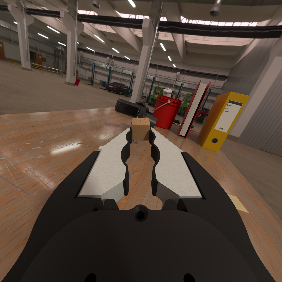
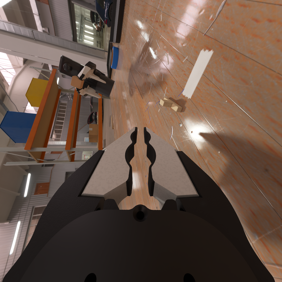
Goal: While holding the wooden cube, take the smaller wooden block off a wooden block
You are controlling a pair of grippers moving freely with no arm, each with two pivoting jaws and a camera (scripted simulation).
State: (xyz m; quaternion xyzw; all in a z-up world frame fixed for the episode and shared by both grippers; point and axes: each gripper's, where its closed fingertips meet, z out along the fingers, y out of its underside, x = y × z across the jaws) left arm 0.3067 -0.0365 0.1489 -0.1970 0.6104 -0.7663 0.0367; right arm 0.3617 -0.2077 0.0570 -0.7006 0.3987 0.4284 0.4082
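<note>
My left gripper is shut on a light wooden cube and holds it above the wooden table. In the right wrist view the same gripper and cube show farther off, above the table. My right gripper is empty, its jaws nearly together with only a thin gap. Ahead and to its right, a smaller pale wooden block lies on a larger wooden block on the table. The right gripper's black body shows behind the cube.
A red bucket, an upright red book and a yellow binder stand at the table's far right. A blue tape roll and a white tape strip lie beyond the blocks.
</note>
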